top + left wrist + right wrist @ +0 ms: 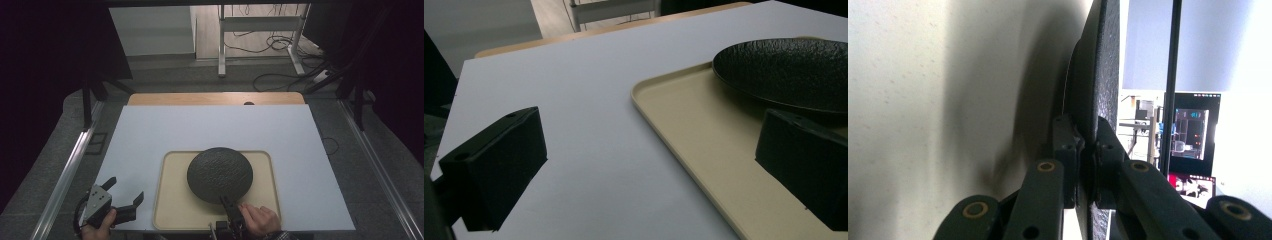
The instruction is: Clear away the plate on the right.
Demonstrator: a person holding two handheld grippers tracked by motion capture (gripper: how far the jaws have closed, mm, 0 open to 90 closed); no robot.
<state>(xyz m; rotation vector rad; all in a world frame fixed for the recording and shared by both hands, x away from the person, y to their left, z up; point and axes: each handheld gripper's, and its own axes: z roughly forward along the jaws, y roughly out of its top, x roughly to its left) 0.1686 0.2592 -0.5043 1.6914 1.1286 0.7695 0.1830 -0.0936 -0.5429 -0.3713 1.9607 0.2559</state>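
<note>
Now the black plate (pixel 220 174) lies on the beige tray (pixel 172 200), low in the middle of the high view, on the white counter (pixel 210 127). At the bottom edge, the right hand-held gripper (pixel 226 202) has its jaws clamped on the plate's near rim (pixel 1087 165), one jaw under it and one over. At lower left, the left hand-held gripper (pixel 125 190) sits with jaws wide apart, just beside the tray's left edge, holding nothing.

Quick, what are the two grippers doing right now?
Left gripper: jaws open, holding nothing, at the tray's left edge.
Right gripper: jaws shut on the black plate's near rim.
</note>
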